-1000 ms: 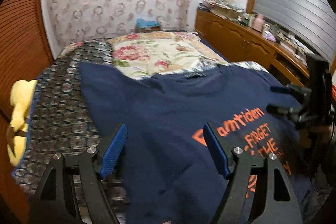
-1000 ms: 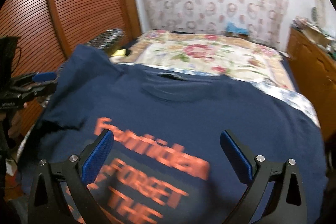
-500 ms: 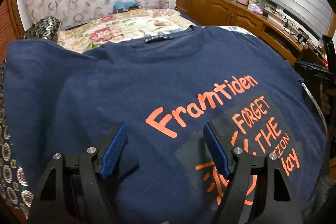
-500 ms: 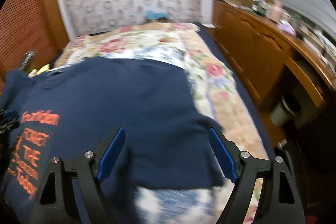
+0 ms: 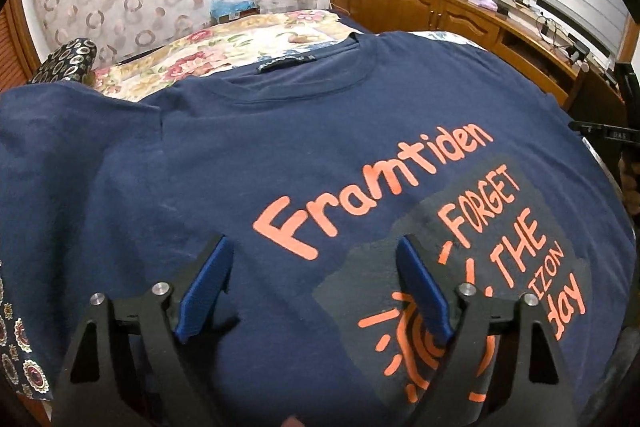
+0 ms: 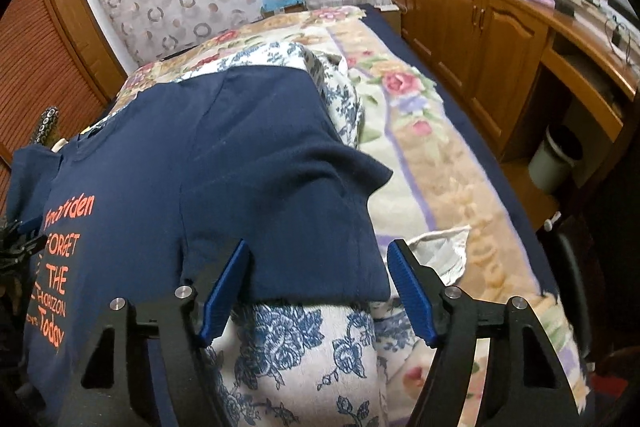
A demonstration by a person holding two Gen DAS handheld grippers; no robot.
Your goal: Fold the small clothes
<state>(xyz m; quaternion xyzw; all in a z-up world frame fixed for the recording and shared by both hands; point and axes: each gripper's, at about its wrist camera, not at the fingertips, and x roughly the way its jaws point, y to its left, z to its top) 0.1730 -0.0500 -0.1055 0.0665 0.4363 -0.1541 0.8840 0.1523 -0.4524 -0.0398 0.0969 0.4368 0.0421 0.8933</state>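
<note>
A navy T-shirt point(image 5: 248, 163) is spread front-up across a bed, its collar toward the far wall and its orange lettering readable. One short sleeve point(image 6: 280, 227) is laid out flat at the shirt's side, its hem resting on a blue-and-white floral cloth point(image 6: 296, 355), with a flowered bedspread point(image 6: 424, 131) beyond it.

The left gripper point(image 5: 316, 287) is held over the lower chest of the shirt. Its blue-padded fingers point(image 5: 206, 285) are set wide and the jaws are opening; the fabric and part of the print are seen between them, but nothing is pinched.

The right gripper point(image 6: 318, 291) is poised at the sleeve's hem. Its jaws are closing, yet a wide gap is left; the hem edge is framed between the pads, and no press on the cloth can be made out.

A patterned dark cloth point(image 5: 24, 351) is seen under the shirt's other side. Wooden cabinets point(image 6: 480, 39) are ranged along the wall.
</note>
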